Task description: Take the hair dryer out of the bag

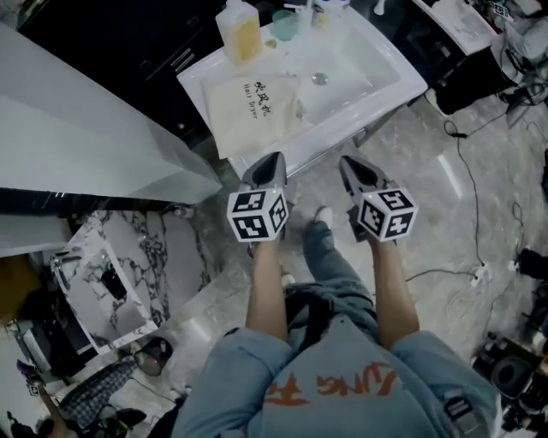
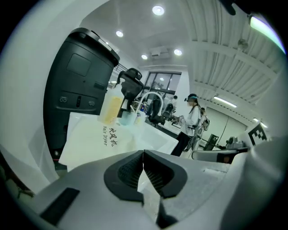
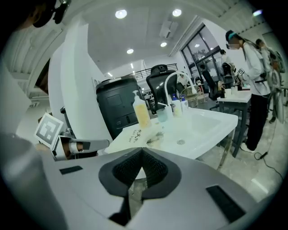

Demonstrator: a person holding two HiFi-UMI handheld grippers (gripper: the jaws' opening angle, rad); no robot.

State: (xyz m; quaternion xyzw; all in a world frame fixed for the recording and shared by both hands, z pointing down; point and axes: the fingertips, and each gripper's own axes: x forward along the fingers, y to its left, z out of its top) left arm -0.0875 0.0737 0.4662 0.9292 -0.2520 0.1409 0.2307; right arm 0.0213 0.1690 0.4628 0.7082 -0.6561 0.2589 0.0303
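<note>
Jaws of your left gripper and right gripper are pressed together and empty, so spread them before reaching the cream cloth bag printed "Hair Dryer", lying ahead of them on the white basin bench; the dryer itself isn't visible, presumably inside.

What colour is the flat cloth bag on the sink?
Cream cloth bag with black lettering; clearest in head view.

Bag on sink's left ledge, bottle behind bag, cup beside bottle
</note>
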